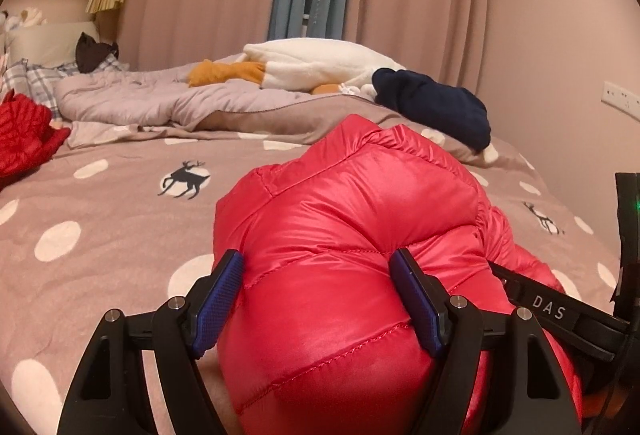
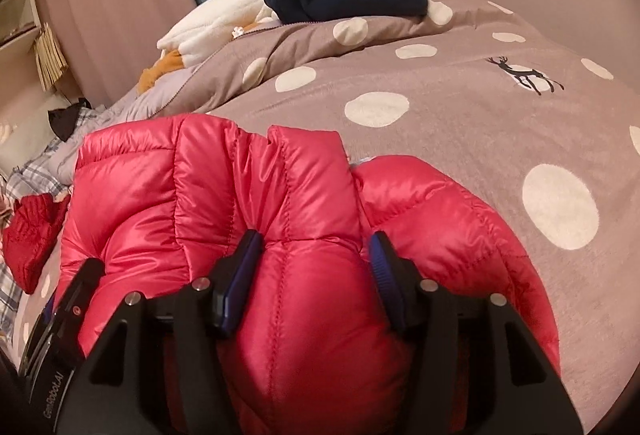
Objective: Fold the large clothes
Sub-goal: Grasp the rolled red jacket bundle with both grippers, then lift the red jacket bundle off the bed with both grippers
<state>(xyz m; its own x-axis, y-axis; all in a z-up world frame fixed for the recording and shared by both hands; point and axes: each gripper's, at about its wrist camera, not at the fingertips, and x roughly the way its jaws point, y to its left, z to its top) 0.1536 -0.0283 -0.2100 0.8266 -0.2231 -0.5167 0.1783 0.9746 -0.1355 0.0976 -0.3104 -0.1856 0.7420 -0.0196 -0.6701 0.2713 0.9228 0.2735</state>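
Note:
A shiny red down jacket (image 1: 352, 203) lies bunched in a thick fold on the spotted bedspread (image 1: 100, 203). My left gripper (image 1: 314, 259) is shut on a puffy fold of it, and both blue pads dent the fabric. In the right wrist view the same jacket (image 2: 208, 187) fills the lower half. There my right gripper (image 2: 314, 239) is shut on a quilted bulge, with the padding swelling between its jaws. The two grippers sit close side by side: the right one's black body (image 1: 552, 311) shows at the left view's edge.
A folded navy garment (image 1: 432, 103) and a white plush goose (image 1: 320, 63) lie at the far side of the bed. A second red quilted garment (image 1: 24, 139) sits at the left by checked pillows. Curtains hang behind, and a wall socket (image 1: 620, 99) is on the right.

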